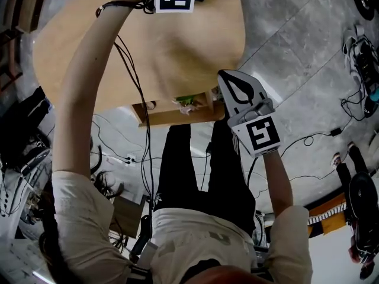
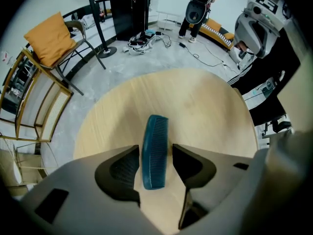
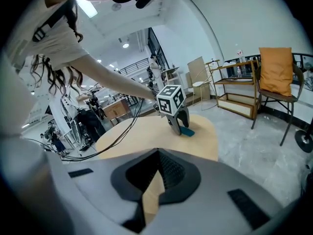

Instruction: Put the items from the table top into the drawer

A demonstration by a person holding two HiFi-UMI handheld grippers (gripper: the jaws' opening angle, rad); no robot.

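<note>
1. Straddling the teal comb (image 2: 154,131), the left gripper (image 2: 155,153) points down at the tabletop (image 2: 205,106), jaws apart, not pinching.
2. The comb lies flat on the tabletop. Its long axis runs along the gap between the jaws.
3. Right gripper (image 3: 145,196): jaws together, empty.

Left arm (image 1: 83,81) reaches far forward, fully stretched, and the left gripper (image 2: 155,163) points straight down with its jaws standing apart, pads not clamped. Right arm (image 1: 278,182) is tucked in closer to the body. The right gripper (image 1: 228,81) tilts forward and slightly down, jaws together at the tips, nothing between them, marker cube (image 1: 262,134) facing up.
</note>
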